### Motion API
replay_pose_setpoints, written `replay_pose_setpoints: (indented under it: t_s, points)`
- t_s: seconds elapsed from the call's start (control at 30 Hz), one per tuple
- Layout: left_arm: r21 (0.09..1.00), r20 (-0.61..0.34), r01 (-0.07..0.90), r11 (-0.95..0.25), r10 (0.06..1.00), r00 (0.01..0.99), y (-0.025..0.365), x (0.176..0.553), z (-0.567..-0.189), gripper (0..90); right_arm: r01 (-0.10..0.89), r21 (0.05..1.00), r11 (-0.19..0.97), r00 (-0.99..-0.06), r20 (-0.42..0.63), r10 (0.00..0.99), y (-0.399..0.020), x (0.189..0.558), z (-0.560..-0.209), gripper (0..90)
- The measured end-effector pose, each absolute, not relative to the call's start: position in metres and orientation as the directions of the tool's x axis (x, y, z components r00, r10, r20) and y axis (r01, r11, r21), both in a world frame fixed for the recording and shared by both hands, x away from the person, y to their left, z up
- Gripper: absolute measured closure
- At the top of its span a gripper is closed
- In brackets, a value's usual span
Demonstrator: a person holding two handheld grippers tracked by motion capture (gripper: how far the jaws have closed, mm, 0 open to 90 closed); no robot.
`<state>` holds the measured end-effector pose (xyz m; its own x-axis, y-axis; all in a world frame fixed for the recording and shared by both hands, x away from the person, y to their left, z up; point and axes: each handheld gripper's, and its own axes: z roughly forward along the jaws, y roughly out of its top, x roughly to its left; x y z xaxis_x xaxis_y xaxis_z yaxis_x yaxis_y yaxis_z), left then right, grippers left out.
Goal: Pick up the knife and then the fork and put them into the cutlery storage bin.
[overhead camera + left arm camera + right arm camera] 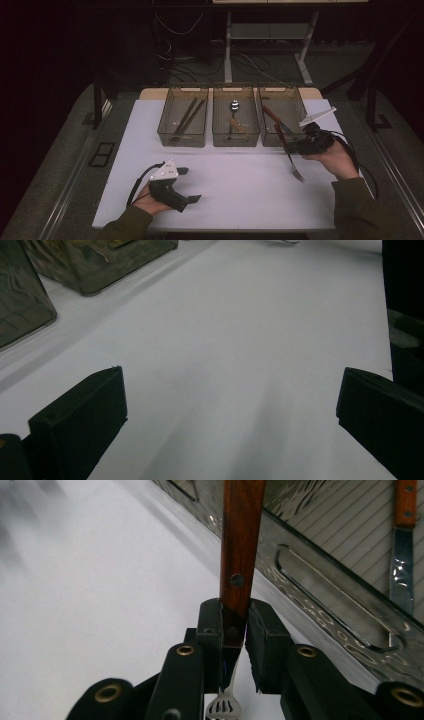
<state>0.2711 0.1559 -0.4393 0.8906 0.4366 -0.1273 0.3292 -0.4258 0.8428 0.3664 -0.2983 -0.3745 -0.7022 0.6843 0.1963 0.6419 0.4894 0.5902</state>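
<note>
A wooden-handled fork (pixel 289 150) hangs tines-down above the table's (pixel 240 185) right side, clamped at the handle by the right gripper (pixel 292 146), just in front of the right-hand bin (pixel 280 122) (a knife inside). Near the front-left edge, the left gripper (pixel 189 184) rests, jaws apart.

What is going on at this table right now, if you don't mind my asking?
A person is sorting cutlery into three clear bins at the back of a white table. The right tongs are shut on the wooden handle of a fork, held in front of the right bin with its tines pointing toward the person. The left tongs are open and hold nothing, low over the table. Chopsticks, a spoon and a knife already lie in the bins.
</note>
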Motion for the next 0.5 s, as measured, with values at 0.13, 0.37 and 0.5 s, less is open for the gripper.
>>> replay_pose_setpoints:
  t_s: [0.13, 0.37, 0.5]
  points:
    - [0.843, -0.128, 0.330, -0.426, 0.437, 0.890, 0.156, 0.271, -0.439, 0.0, 0.641, 0.603, 0.476, -0.697, 0.196, 0.690, -0.302, 0.367, -0.370, 77.1]
    - [0.842, -0.129, 0.332, -0.425, 0.439, 0.889, 0.156, 0.272, -0.440, 0.0, 0.639, 0.625, 0.449, -0.682, 0.191, 0.706, -0.310, 0.369, -0.360, 77.1]
    - [0.843, -0.128, 0.331, -0.425, 0.439, 0.890, 0.156, 0.272, -0.439, 0.0, 0.638, 0.640, 0.428, -0.675, 0.197, 0.711, -0.313, 0.372, -0.353, 77.1]
